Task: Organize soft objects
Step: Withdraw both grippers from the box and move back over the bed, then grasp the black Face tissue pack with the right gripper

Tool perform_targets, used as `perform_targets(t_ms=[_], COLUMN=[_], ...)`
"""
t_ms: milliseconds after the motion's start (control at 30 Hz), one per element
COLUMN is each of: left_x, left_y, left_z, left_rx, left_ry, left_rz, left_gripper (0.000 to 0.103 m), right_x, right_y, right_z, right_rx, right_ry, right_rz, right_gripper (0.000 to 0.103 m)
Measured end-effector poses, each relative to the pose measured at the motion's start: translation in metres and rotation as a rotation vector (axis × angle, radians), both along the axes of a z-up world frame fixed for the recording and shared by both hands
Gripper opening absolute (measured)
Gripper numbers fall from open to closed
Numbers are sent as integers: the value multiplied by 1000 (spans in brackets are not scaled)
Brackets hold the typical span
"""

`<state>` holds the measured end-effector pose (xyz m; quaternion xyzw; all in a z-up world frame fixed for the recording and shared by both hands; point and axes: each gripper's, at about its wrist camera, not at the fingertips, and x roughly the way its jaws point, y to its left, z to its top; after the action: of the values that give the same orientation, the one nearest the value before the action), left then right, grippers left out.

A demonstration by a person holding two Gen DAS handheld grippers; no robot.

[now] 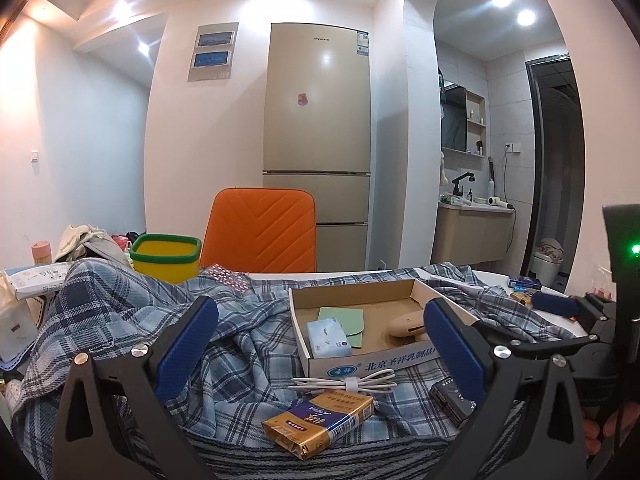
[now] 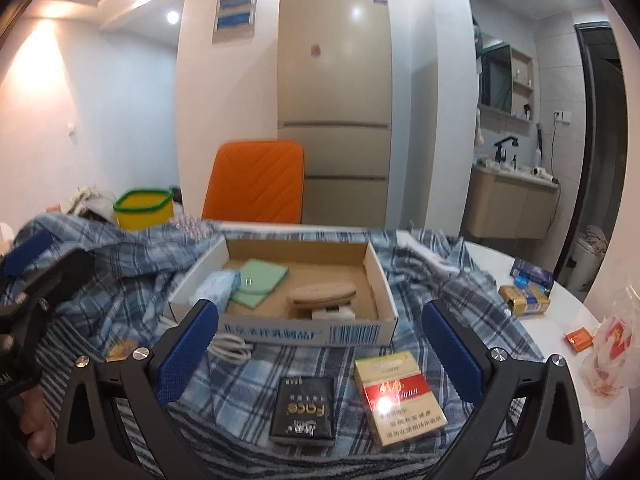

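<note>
Left wrist view: your left gripper (image 1: 320,344) fills the lower frame with its blue-padded fingers (image 1: 186,346) spread wide apart, nothing between them. Beneath and beyond lies the plaid cloth (image 1: 132,304), rumpled across the centre and left of the frame, covering most of the table (image 1: 320,276). A shallow cardboard box (image 1: 372,360) sits on the cloth right of centre; inside it, a pale blue tissue pack (image 1: 328,338) lies at the near left, just beside a green pad (image 1: 344,320), with a beige oval object (image 1: 406,326) toward the right. In front of the box lie a coiled white cable (image 1: 344,384) and, lower, a gold packet (image 1: 320,420). A yellow bin with a green rim (image 1: 166,258) stands at the left, an orange chair back (image 1: 260,236) behind the table at centre.

Right wrist view: your right gripper (image 2: 320,348) likewise fills the lower frame, jaws wide and holding nothing. Between its fingers (image 2: 452,352), at lower centre, a black pack (image 2: 304,412) and a red-and-gold pack (image 2: 400,400) rest side by side on the cloth, just in front of the box. At the left edge of this frame, part of your left gripper shows over the cloth. On the bare tabletop at the right lie another gold packet (image 2: 524,300), a small orange box (image 2: 579,339) and a plastic bag (image 2: 612,352).
</note>
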<state>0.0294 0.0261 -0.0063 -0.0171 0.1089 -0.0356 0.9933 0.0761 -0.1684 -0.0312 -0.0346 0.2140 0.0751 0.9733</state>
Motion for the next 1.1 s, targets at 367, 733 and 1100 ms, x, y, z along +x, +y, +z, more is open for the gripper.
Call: perform_targets(t_ms=[367, 733, 1100], left_x=[14, 17, 20], left_y=[2, -2, 8], left_z=[-5, -9, -11], left_rx=[-8, 1, -37], left_ry=[75, 104, 112], left_rz=[13, 6, 45], left_gripper=[103, 103, 102], right_x=[32, 49, 52], right_y=[-5, -7, -1], right_z=[-35, -59, -64], right_rx=[9, 17, -23], right_ry=[300, 461, 504], right_rz=[13, 14, 18], right_gripper=[80, 68, 53])
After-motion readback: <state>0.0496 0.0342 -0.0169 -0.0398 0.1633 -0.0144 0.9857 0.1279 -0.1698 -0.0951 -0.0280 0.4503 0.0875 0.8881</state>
